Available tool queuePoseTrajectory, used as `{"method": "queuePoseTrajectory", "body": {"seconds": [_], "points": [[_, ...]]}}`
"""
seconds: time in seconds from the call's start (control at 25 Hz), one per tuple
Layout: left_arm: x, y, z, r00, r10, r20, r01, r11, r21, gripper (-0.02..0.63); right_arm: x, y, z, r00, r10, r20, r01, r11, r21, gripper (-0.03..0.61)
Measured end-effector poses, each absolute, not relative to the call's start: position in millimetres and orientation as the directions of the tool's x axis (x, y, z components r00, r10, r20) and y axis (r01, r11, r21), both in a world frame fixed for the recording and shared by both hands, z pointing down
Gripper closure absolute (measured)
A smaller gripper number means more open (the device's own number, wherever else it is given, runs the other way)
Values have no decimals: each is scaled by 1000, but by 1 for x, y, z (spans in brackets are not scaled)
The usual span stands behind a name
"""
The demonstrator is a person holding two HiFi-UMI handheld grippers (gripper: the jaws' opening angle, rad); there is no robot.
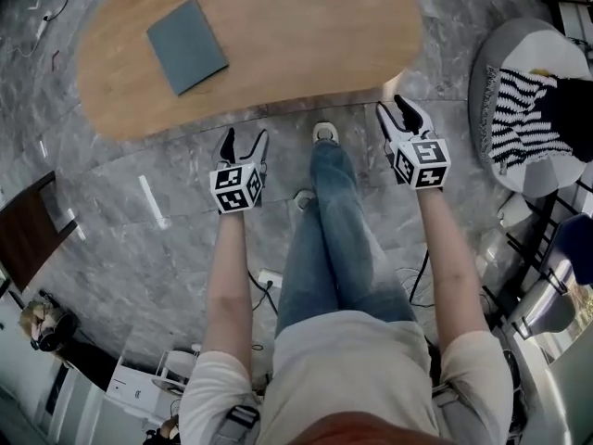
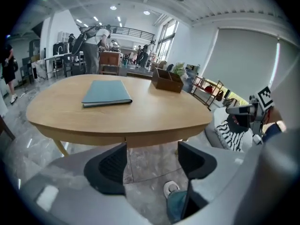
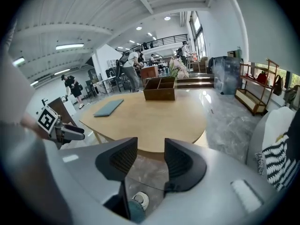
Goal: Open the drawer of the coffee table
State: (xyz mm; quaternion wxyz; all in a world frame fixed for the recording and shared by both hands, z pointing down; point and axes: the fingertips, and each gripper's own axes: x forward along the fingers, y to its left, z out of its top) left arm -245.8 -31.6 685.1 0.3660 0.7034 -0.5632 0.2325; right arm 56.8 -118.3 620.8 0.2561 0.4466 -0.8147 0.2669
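The oval wooden coffee table (image 1: 306, 35) lies ahead of me with a grey-blue book (image 1: 187, 44) on its top. A thin vertical seam (image 2: 125, 138) shows in the table's front rim; I see no drawer handle. My left gripper (image 1: 246, 138) hangs open just short of the near edge, with only floor between its pads (image 2: 151, 149). My right gripper (image 1: 397, 109) is also open and empty, close to the rim at the table's right end (image 3: 151, 146). Neither gripper touches the table.
A wooden box (image 3: 159, 89) stands at the table's far edge. The person's jeans and shoes (image 1: 324, 133) are between the grippers. A grey beanbag with striped cloth (image 1: 523, 109) sits at the right, and a dark chair (image 1: 28, 230) at the left.
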Motion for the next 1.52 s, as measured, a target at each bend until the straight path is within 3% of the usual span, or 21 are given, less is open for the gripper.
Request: {"method": "queuePoseTrajectory", "body": {"seconds": [0.44, 0.64, 0.96, 1.32, 1.52], "points": [[-265, -69, 770, 217, -654, 725, -973, -82, 217, 115, 74, -127, 721, -425, -545, 723, -867, 476, -151, 288], [-269, -87, 791, 202, -664, 720, -978, -99, 183, 75, 84, -131, 757, -405, -530, 745, -868, 479, -131, 234], [-270, -102, 802, 184, -693, 697, -983, -115, 145, 57, 74, -154, 785, -423, -536, 731, -851, 511, -118, 198], [-267, -105, 799, 175, -709, 683, -978, -44, 205, 58, 56, -166, 788, -466, -530, 708, -832, 534, -147, 218], [-260, -105, 800, 179, -699, 692, -979, -56, 196, 104, 57, -167, 788, -459, -540, 706, -843, 515, -155, 232]]}}
